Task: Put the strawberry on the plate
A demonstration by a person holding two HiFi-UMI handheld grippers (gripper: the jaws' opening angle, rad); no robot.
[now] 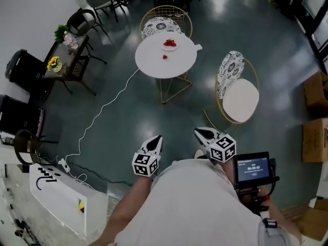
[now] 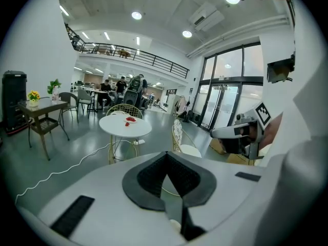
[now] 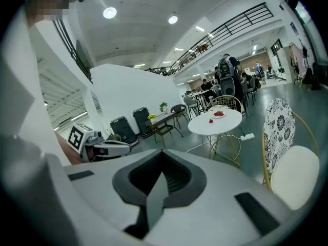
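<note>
Left gripper [image 1: 155, 140]: jaws fully together, nothing between them.
Right gripper [image 1: 203, 134]: jaws also together, empty.
Strawberry [image 1: 164, 57]: lies loose on the round white table [image 1: 151, 65], straight ahead of both grippers and well apart from them. Neither gripper is anywhere near reach.
Plate [image 1: 176, 46]: on the same table, just past the strawberry as seen from the grippers. It already carries something red.
Handling (judgement): light, soft and easily bruised. Its rounded body may roll if nudged.
Grip point (judgement): across the widest part of the body with a gentle squeeze, not on the tip.
Next need: close the gap to the table, then open one gripper's jaws.
</note>
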